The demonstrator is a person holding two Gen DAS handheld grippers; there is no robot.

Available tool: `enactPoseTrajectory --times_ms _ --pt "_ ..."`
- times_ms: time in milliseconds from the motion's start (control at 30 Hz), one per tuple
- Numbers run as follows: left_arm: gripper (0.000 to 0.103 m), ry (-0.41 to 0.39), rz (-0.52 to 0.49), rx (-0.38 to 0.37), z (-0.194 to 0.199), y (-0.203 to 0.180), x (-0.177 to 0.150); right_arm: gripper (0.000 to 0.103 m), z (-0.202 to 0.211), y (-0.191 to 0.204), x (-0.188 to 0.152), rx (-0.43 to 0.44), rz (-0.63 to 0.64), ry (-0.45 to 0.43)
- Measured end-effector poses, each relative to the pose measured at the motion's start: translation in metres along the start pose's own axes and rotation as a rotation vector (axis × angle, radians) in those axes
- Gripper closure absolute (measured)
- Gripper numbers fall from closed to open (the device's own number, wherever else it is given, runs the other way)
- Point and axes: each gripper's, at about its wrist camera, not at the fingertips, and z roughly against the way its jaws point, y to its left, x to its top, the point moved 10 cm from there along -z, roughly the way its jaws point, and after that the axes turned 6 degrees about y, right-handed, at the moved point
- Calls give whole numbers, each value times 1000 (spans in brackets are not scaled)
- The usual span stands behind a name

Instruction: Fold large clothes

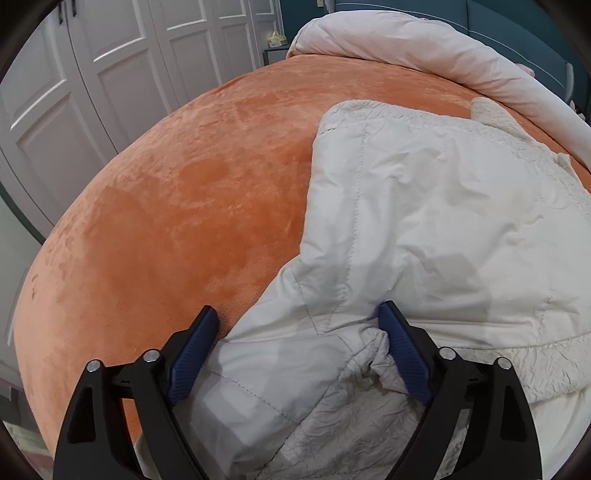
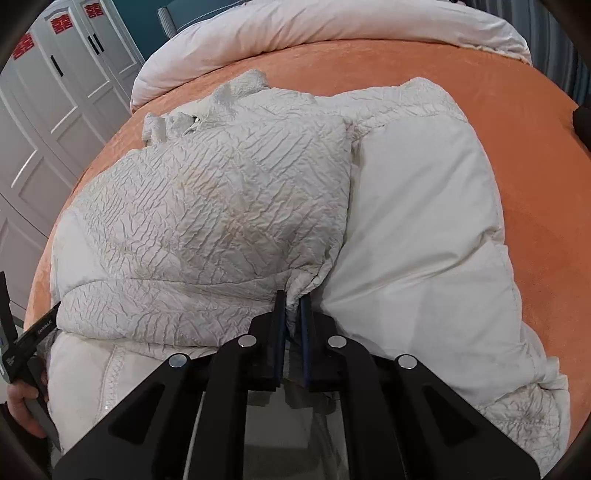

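At the bottom of the right wrist view, a bunched fold of the cream padded jacket is pinched between the closed jaws of the right gripper. Low in the left wrist view, the left gripper is held wide open over a sleeve. Beyond, the jacket is spread on the orange bedspread, with a pale duvet at the upper edge.

bed: orange plush cover | on it: cream padded coat, pale duvet at far edge
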Motion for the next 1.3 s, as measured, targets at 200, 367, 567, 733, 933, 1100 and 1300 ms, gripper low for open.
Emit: enactPoseTrajectory --times_ms 200,367,567,733,933,1100,1300 --pt "9 27 35 -34 6 9 1 87 19 -3 -3 12 -25 16" --pt "11 49 29 -197 72 33 -25 43 114 -20 -45 76 9 -6" --pt "11 197 -31 -288 132 84 -115 36 188 -85 -163 61 -18 123" --pt "11 307 9 -367 148 104 -184 36 200 -105 -261 108 -109 250" --pt "24 362 -51 -457 157 66 -204 34 191 -65 -272 137 -2 249" --pt "78 378 -88 -477 163 57 -212 81 193 -59 -277 157 18 266" --pt "97 286 -141 -563 232 71 -194 91 256 -35 -274 238 118 181"
